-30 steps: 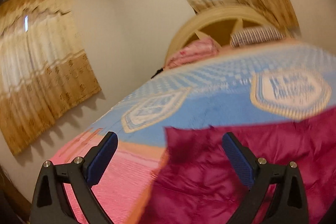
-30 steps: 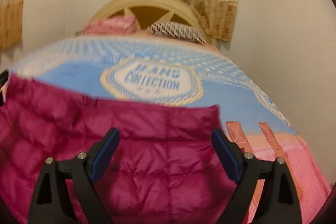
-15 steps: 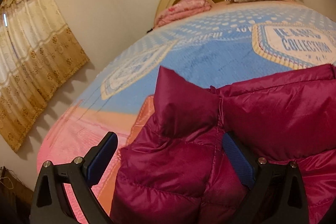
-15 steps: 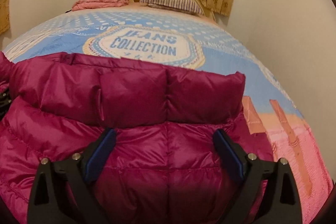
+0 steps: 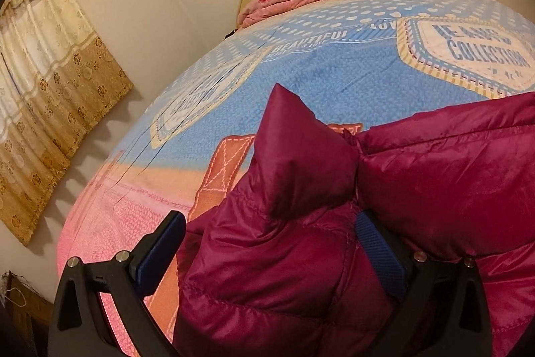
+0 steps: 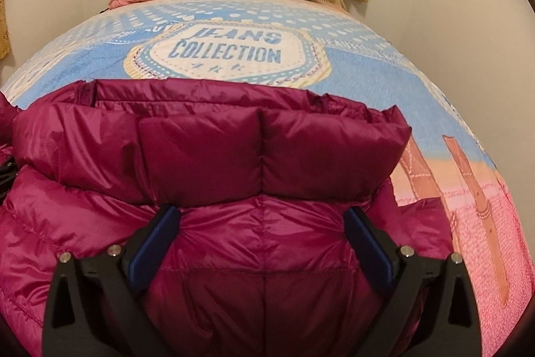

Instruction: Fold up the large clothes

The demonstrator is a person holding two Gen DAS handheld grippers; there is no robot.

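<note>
Magenta quilted puffer jacket: fills lower frame, lying on blue-and-pink printed bedspread (pillows at top). Left gripper and right gripper: both spread wide, jacket fabric between fingers.

So from my feed, both units look like the same build. The left gripper fills the bottom of its frame: two matte black arms with a triangular cut-out in each, and two small silver screw heads sitting on top of each arm. The fingers end in flat rectangular pads in dark blue with a slightly ribbed, woven-looking texture. The right gripper is identical in its lower frame: black angular arms, triangular openings, paired shiny screws, blue pads on the inner faces. No cables, labels or skin visible on either one.
</note>
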